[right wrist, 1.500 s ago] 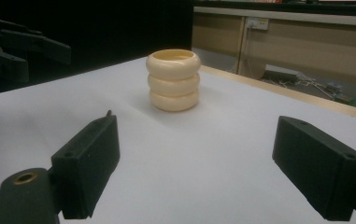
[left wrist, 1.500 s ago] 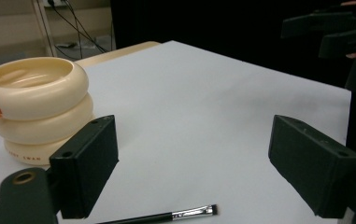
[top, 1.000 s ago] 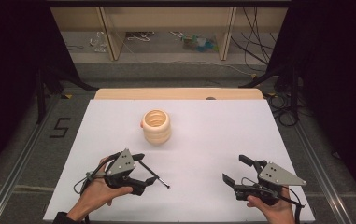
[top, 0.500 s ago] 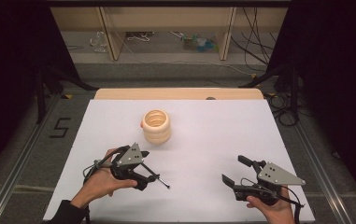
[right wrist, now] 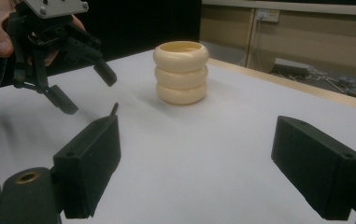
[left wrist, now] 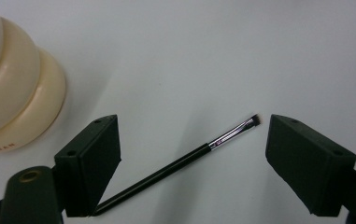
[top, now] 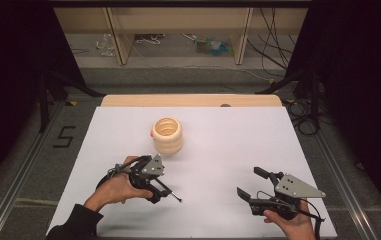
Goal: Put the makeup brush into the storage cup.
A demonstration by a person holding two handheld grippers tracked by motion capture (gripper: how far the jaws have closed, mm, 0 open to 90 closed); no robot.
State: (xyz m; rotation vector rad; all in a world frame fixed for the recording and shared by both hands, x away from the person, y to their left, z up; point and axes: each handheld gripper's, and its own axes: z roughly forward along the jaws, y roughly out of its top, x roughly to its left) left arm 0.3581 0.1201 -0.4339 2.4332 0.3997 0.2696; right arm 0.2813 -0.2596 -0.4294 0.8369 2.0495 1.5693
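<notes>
Brush [left wrist: 185,161] looks light, thin and rigid; I'd pinch its black handle mid-length. My left gripper [left wrist: 192,158] hangs spread around it on the desk [top: 218,150], my right gripper [right wrist: 213,163] also apart.

One cream ribbed holder [top: 167,135], one thin black brush [left wrist: 180,161], one white table [top: 228,150], two claws: left claw [top: 160,190], right claw [top: 250,182]

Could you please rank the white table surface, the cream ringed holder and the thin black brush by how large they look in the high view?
1. White table surface
2. Cream ringed holder
3. Thin black brush, a thin sliver beside the left gripper
</notes>
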